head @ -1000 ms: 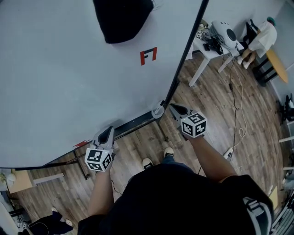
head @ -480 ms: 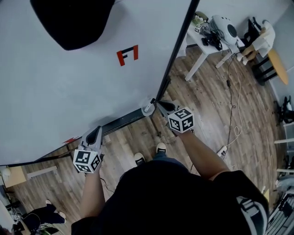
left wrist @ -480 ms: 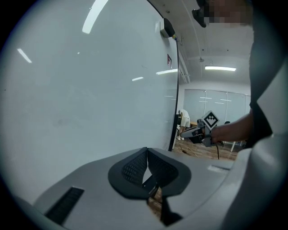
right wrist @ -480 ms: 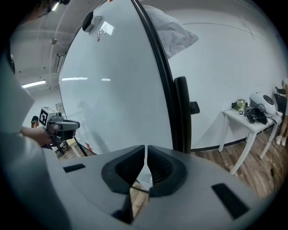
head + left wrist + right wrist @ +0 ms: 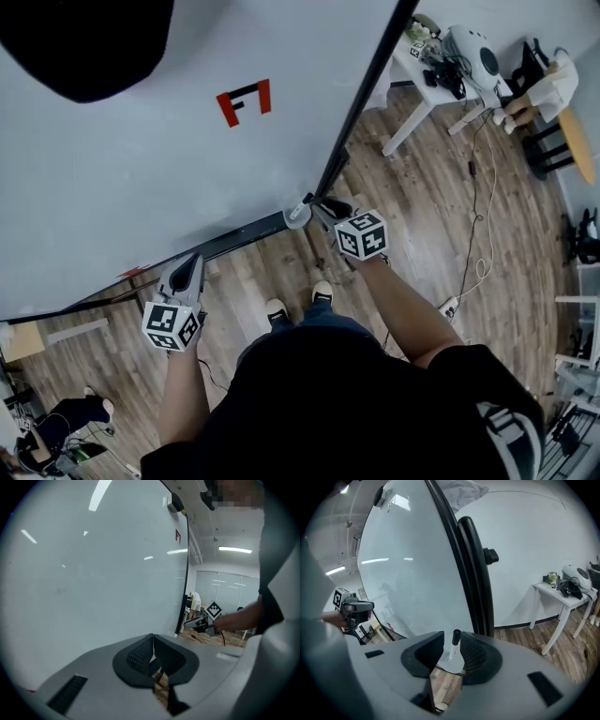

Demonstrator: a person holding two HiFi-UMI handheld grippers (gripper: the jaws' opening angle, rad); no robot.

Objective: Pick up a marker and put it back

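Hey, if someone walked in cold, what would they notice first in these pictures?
The huge whiteboard fills the head view's upper left, bearing a small red mark. At its lower corner a marker stands in a holder between the jaws of the right gripper, which have just been opening.

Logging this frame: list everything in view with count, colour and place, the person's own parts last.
whiteboard: one, white with a black frame, fills the head view's left
mark: one, red, high on the whiteboard
dark shape: one, black, at the board's top left; what it is cannot be told
marker: one, white with a black cap, upright in a pale holder at the board's lower corner
table: one, white, right of the board
floor: brown wood
shoes: two, light, below the board
left hand-held gripper: grey, jaws together, empty
right hand-held gripper: grey, jaws just been opening, apart around the marker
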